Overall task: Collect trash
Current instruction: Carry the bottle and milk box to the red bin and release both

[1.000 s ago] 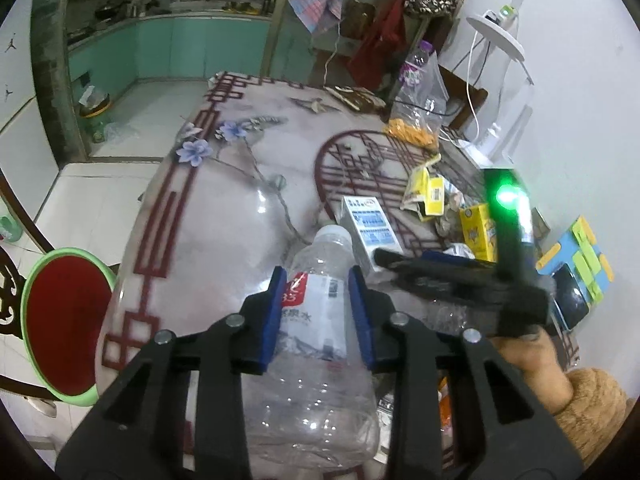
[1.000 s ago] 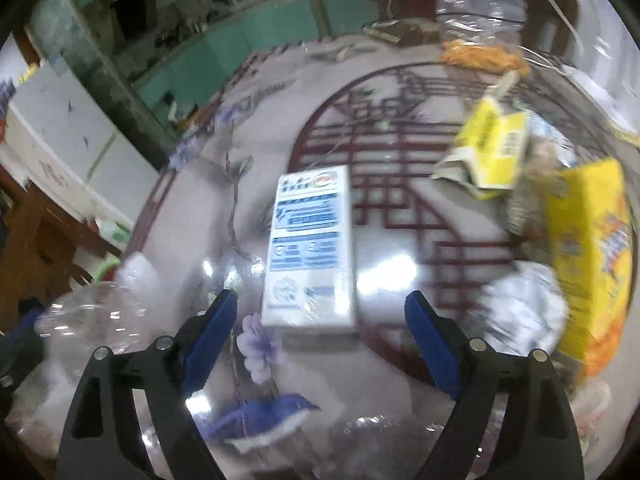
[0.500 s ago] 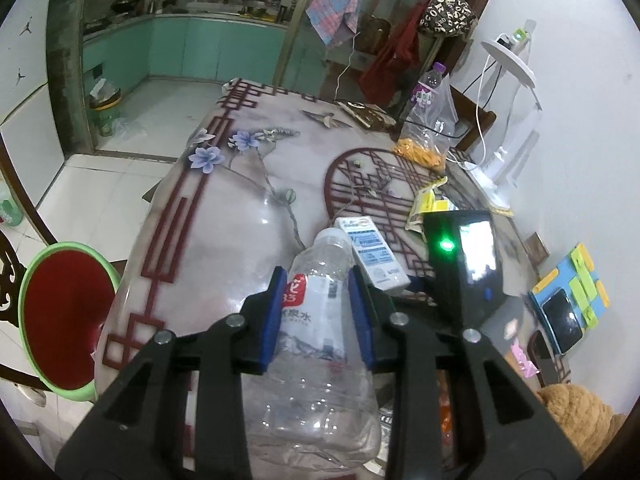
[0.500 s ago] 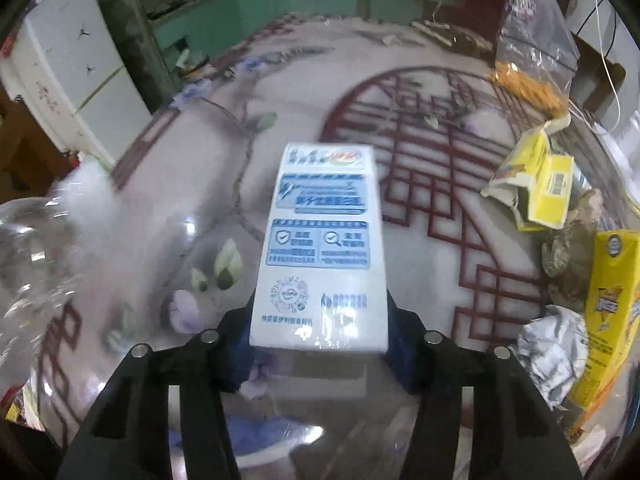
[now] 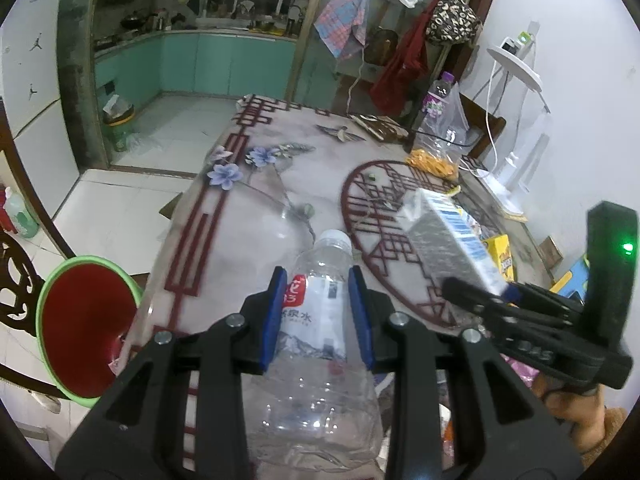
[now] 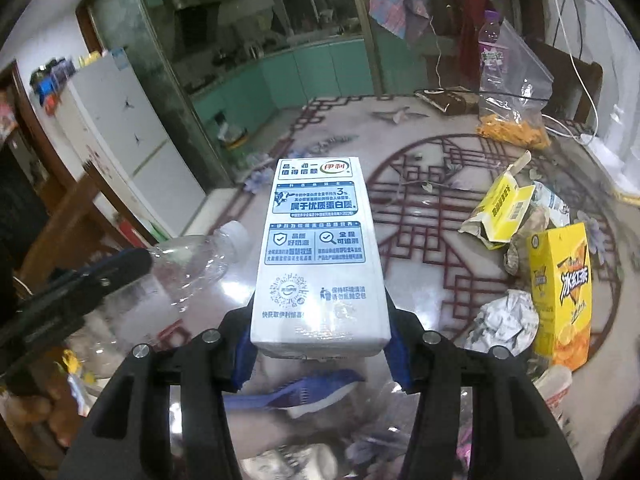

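Two claws are loaded: my left claw (image 5: 318, 318) pinches a clear water bottle (image 5: 320, 344) by its labelled waist, cap pointing ahead. My right claw (image 6: 318, 344) has just been closing and now clamps a white milk carton (image 6: 318, 256), lifted off the surface (image 6: 420, 240). Ahead to its right lie a yellow tea carton (image 6: 560, 292) and crumpled foil (image 6: 504, 320).

Teal cabinets (image 5: 224, 64), white wall (image 5: 580, 92), tiled floor (image 5: 120, 208), probably fridge (image 6: 132, 148).
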`<state>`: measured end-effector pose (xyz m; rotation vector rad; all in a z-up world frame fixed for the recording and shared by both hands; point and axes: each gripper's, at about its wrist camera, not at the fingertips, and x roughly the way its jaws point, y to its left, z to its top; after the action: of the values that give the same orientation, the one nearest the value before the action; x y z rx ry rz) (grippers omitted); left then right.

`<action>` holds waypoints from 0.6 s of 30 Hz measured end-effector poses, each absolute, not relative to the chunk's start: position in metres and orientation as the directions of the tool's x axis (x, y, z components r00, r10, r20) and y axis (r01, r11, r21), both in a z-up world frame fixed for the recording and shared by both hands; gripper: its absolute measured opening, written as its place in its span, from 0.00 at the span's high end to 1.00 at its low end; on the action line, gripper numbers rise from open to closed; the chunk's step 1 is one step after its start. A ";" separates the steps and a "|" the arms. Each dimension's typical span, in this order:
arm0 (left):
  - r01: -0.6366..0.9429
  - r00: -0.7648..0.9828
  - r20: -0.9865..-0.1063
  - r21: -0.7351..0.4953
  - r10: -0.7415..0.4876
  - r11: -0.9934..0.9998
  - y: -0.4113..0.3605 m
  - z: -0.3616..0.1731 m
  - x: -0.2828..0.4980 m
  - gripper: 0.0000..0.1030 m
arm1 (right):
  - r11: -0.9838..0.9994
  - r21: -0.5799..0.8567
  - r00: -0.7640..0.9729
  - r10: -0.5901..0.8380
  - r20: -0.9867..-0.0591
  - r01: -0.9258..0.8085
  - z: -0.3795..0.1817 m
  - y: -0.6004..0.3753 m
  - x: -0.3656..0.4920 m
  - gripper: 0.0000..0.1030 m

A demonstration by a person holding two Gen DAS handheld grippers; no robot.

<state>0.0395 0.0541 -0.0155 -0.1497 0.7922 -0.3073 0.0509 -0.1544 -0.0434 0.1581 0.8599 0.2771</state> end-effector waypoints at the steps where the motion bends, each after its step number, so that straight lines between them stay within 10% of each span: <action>1: 0.207 0.668 -0.673 -0.244 -0.319 0.947 0.058 -0.015 0.039 0.70 | 0.950 0.256 0.622 0.309 -0.719 -0.177 -0.042 -0.154 0.049 0.51; 18: -0.113 0.736 -0.677 -0.166 -0.030 0.980 0.201 -0.027 0.035 0.70 | 0.887 0.327 0.550 0.459 -0.698 -0.326 -0.028 -0.051 0.051 0.51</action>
<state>0.0347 0.2014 -0.0271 -0.2014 0.7439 0.0462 0.0515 -0.0512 -0.0280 0.1659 0.8730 0.4669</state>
